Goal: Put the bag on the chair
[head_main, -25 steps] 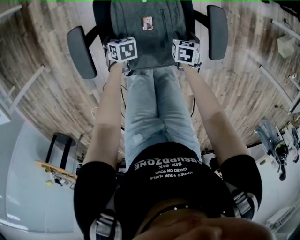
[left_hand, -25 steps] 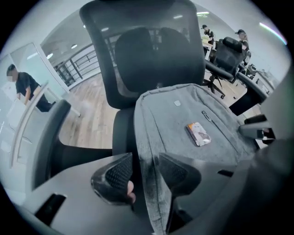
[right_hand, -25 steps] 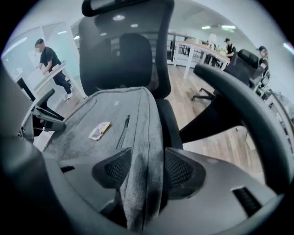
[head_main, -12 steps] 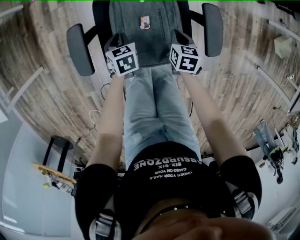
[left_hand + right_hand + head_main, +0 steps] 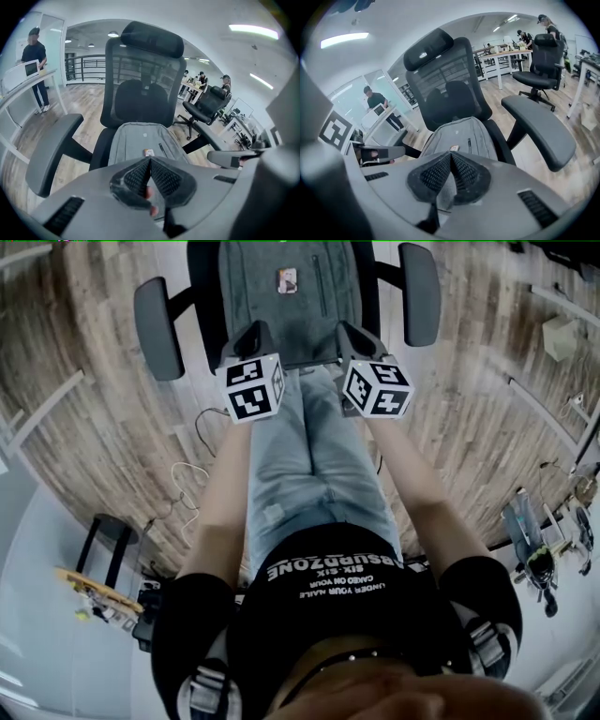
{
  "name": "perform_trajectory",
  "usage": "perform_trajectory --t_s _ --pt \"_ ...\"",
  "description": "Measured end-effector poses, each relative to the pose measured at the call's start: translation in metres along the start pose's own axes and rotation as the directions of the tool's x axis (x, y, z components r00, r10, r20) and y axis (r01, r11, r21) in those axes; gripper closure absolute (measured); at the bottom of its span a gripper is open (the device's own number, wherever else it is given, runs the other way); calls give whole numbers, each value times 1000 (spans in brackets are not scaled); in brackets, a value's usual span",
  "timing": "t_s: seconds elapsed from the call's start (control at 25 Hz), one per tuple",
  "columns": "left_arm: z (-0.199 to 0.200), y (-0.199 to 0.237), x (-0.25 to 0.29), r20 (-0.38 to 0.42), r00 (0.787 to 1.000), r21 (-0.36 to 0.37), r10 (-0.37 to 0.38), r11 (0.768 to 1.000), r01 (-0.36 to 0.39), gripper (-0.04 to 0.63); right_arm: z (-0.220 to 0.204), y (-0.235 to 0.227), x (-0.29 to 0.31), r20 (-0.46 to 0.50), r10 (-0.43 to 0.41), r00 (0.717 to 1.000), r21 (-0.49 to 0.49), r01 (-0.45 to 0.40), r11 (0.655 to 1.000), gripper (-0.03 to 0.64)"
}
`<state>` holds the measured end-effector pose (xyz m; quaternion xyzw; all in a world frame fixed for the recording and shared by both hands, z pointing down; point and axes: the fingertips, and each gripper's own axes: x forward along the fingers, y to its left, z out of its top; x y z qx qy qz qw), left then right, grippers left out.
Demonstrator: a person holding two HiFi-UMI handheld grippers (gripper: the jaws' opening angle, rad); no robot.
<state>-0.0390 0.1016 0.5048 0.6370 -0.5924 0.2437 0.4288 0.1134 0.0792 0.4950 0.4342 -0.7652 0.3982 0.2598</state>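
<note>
as i watched from the head view, the person's jeans-clad legs (image 5: 309, 474) stood nearest, with both arms stretched forward over them. beyond the knees the left gripper (image 5: 254, 332) and the right gripper (image 5: 350, 331) hung side by side, apart from each other, each pointing forward and down, their marker cubes facing up at the camera. in its own view the left gripper (image 5: 150, 160) had its jaws clenched together; they had just been closing, and nothing sat between the pads. the right gripper (image 5: 451, 155) looked the same: jaws pressed tight, just closed, empty. past the fingertips the grey bag (image 5: 289, 306) lay flat on the seat of the black chair (image 5: 157, 329), between the two armrests, and neither gripper touched it. a small tag showed on the bag's top face. farther off, wooden floor (image 5: 94, 427) ran around the chair, and a standing person (image 5: 36, 61) was at a white counter.
</note>
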Motion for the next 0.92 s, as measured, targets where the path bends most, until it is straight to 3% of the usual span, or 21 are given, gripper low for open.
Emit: perform_trajectory --t_s 0.32,0.56,0.92 --pt "-19 -21 -32 9 1000 -22 -10 1000 10 578 5 13 -34 87 10 996 -29 -7 1000 600" --pt "-16 -40 -49 26 999 53 -34 998 33 578 3 36 -48 63 113 992 -112 -106 988 600" --pt "-19 -69 -61 56 994 110 -95 990 88 578 -10 50 -62 28 148 989 -176 -141 974 601"
